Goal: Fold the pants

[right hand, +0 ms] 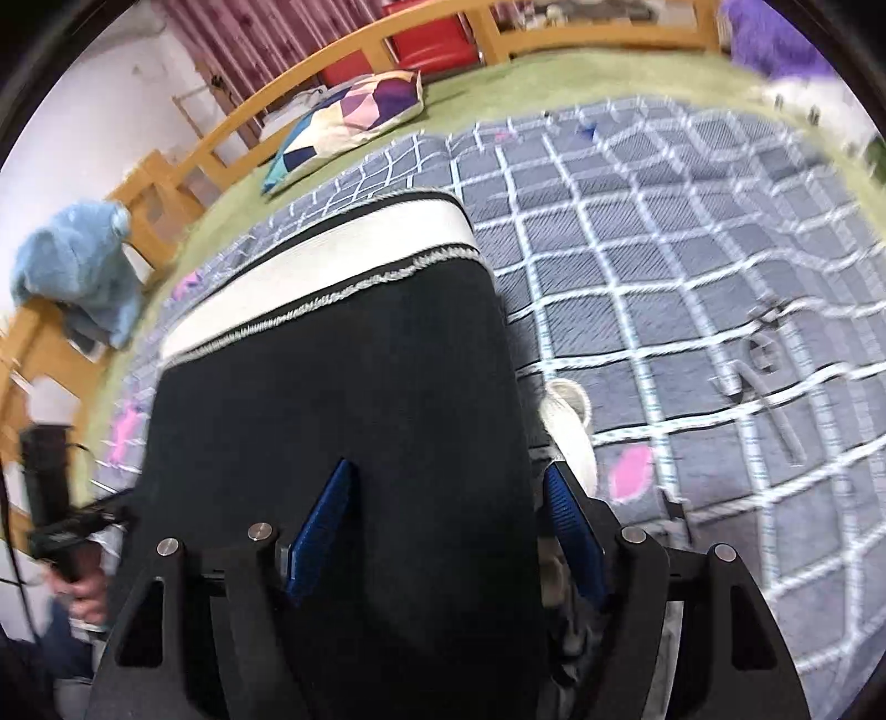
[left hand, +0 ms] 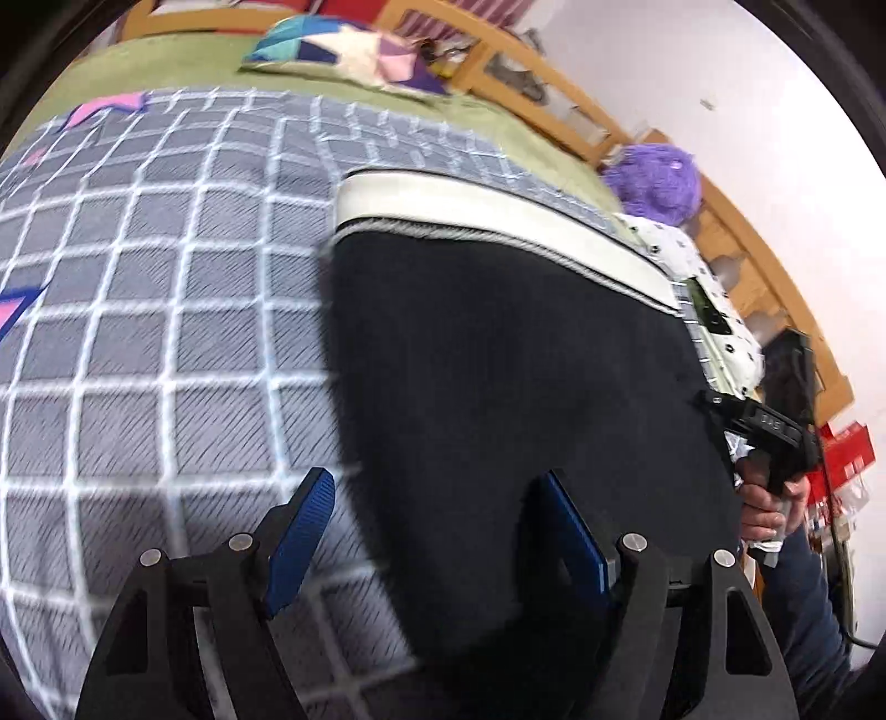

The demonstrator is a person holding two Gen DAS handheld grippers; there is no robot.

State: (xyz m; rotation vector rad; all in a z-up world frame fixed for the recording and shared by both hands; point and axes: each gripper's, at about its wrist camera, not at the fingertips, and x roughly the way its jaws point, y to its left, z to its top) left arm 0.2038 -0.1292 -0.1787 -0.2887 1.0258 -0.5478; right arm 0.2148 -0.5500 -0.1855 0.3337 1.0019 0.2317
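Both the left gripper (left hand: pixel 437 531) and right gripper (right hand: pixel 448 526) are chunky black plastic rigs with ribbed blue finger pads (left hand: pixel 302 543), round silver screws (right hand: pixel 262 531) on the knuckles, and the person's wearing dark blue sleeves (left hand: pixel 803 598).

Black pants (left hand: pixel 498 387), white waistband (left hand: pixel 487 221); grey white-grid bedspread (left hand: pixel 166 310); multicolour geometric pillow (left hand: pixel 354 52); purple, probably plush, toy (left hand: pixel 653 177).

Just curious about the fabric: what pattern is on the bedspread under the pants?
Grey bedspread with a white grid of squares; clearest in the left wrist view.
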